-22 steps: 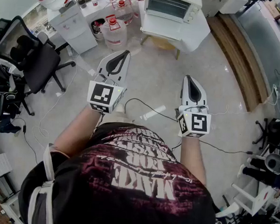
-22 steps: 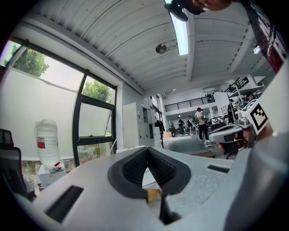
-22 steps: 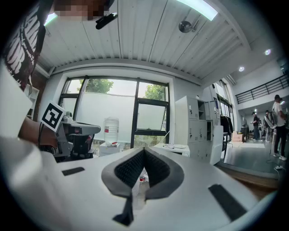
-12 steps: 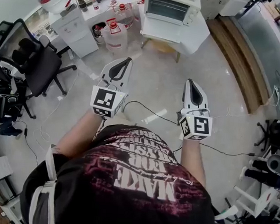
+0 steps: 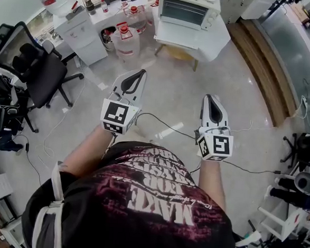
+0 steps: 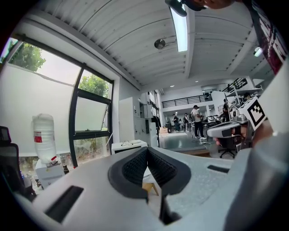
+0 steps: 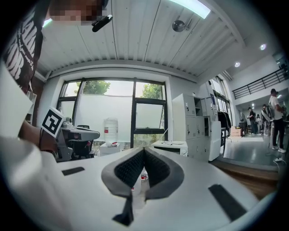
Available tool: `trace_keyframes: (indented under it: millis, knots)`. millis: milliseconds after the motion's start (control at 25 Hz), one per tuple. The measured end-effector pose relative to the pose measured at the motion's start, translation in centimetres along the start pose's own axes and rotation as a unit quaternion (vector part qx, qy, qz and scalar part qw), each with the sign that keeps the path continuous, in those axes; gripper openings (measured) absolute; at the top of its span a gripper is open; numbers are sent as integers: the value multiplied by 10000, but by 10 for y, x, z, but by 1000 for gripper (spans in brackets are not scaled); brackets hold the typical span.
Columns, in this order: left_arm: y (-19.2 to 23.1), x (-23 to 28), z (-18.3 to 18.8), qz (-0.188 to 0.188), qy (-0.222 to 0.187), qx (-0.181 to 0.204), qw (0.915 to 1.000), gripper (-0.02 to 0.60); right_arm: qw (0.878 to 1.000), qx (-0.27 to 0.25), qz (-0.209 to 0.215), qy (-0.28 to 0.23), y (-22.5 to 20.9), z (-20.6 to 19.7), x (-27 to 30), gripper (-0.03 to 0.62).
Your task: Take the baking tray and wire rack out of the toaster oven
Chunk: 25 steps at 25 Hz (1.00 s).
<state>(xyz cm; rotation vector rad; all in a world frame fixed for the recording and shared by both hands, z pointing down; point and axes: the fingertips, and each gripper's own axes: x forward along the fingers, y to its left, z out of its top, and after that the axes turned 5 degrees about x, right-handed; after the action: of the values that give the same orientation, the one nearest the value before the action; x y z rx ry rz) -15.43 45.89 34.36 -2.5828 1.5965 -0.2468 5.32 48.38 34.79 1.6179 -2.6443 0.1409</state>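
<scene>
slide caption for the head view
Left gripper and right gripper, both shut and empty, face the toaster oven ahead.

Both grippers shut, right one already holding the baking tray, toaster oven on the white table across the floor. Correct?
No: the right gripper holds nothing; the right gripper view shows its fingers closed on each other. Otherwise right: the left gripper is shut, and the toaster oven sits on the white table across the floor.

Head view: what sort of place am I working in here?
Probably an open lab or workshop office, not a kitchen: the toaster oven sits on a white table, with an office chair, water jugs and a loose cable nearby.
</scene>
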Motion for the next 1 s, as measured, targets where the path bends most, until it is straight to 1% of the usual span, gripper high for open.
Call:
trace_keyframes:
  millis: [240,480,600,720,840,920,1000]
  knots:
    - [2,-11,2,-11,1,72,10000,6,9998,172,-34,-8,-2,-4,3,3]
    - [24,-14,-7,139,98,82,9998,6,9998,217,-3,17,7,-11,19,3]
    - [37,-5,-13,184,91,28,9998,6,9998,205,-15,23,11,-13,30,3]
    - [50,11,-17,174,63,56,9998,6,9997,208,-89,-31,11,-11,47,3]
    - [61,31,-10,67,-38,148,9999,6,9994,277,-186,-43,8,-8,67,3]
    - [70,43,-3,-32,-147,229,9996,6,9995,202,-235,-31,8,-4,83,3]
    - [82,54,2,-102,-227,225,9994,6,9995,144,-285,-27,10,2,97,3]
